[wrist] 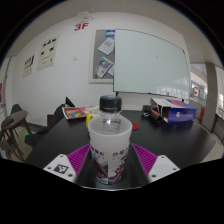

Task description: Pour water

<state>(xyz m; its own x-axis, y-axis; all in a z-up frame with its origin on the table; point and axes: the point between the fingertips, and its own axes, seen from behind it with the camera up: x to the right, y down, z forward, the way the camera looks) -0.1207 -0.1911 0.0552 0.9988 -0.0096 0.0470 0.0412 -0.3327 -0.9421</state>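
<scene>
Gripper view: bottle [108,140] between gripper [109,166] fingers.

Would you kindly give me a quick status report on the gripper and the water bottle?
Gripper open, fingers either side of water bottle. Bottle upright on dark table, cap on. Nothing in the way.

Even indoor light, bright whiteboard [150,62] glare, strong fisheye bending at edges, soft focus.

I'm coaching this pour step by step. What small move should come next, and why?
Probably close the fingers on the water bottle: it stands upright on the dark table between them, cap on, and their grip can't be confirmed.
</scene>
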